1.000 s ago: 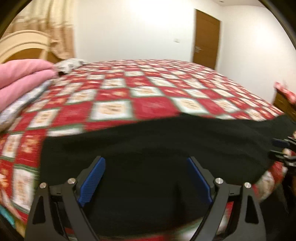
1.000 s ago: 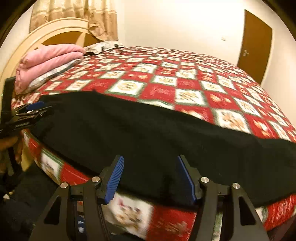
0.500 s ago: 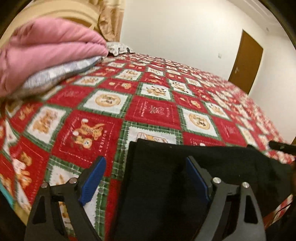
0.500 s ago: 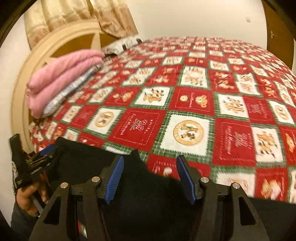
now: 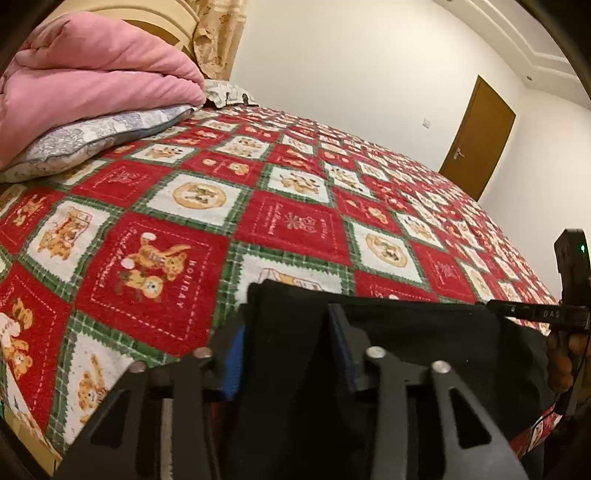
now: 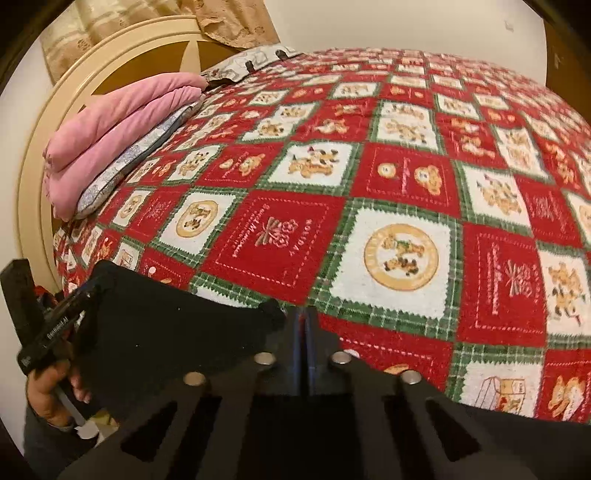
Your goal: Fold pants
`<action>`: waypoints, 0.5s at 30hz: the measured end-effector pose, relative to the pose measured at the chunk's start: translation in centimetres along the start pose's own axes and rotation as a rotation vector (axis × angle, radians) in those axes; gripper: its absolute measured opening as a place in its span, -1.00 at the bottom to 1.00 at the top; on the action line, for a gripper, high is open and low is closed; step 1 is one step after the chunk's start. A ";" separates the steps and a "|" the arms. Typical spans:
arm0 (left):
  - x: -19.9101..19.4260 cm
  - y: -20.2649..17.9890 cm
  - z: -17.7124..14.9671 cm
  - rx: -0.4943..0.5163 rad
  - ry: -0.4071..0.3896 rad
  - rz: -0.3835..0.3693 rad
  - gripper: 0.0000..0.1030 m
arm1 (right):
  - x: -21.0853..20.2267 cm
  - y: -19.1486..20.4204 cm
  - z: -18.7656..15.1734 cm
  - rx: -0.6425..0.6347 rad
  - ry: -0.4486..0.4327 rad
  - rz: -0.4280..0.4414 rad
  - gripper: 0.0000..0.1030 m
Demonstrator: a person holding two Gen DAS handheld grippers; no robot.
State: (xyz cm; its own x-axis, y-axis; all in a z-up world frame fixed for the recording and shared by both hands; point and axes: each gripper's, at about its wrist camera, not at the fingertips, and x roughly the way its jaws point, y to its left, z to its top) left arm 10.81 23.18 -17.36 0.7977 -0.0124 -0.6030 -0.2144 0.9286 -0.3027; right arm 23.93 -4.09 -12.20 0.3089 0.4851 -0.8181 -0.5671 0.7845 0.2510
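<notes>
We are seeing open bedspread lying ahead; pink blankets and pillow are blocking the headboard side.

You've got plain black pants on a bedspread checked in red and white squares with green plaid borders; the squares carry tan teddy bears, gold medallions and white lettering. Your left tool and right tool are black with blue pads. Folded blanket is solid pink, on a grey-and-white patterned pillow. Headboard is cream, curtain beige with a tan print, door brown, walls white.
</notes>
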 end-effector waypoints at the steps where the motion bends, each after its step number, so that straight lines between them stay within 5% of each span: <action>1: -0.2 0.1 0.1 -0.003 -0.009 -0.003 -0.36 | -0.3 0.2 0.1 -0.001 -0.021 -0.005 -1.00; 11: 0.1 0.1 0.1 0.029 -0.024 0.015 -0.39 | -1.1 -0.7 -0.3 0.044 -0.037 -0.031 -0.94; 13: -0.1 0.0 0.0 0.032 -0.027 0.040 -0.22 | -2.5 0.4 -1.6 -0.002 -0.064 -0.042 -0.59; 14: -0.4 -0.2 -0.1 0.039 -0.028 0.062 -0.15 | -3.3 1.4 -2.6 -0.042 -0.079 -0.035 -0.08; 15: -0.6 -0.4 -0.1 0.047 -0.030 0.095 0.08 | -3.8 2.0 -3.3 -0.061 -0.084 -0.022 0.20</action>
State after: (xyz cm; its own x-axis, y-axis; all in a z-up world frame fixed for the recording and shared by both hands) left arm 10.30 22.74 -16.96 0.7918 0.0868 -0.6046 -0.2638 0.9414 -0.2104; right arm 19.08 -5.64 -10.33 0.3831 0.5010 -0.7760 -0.6046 0.7712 0.1995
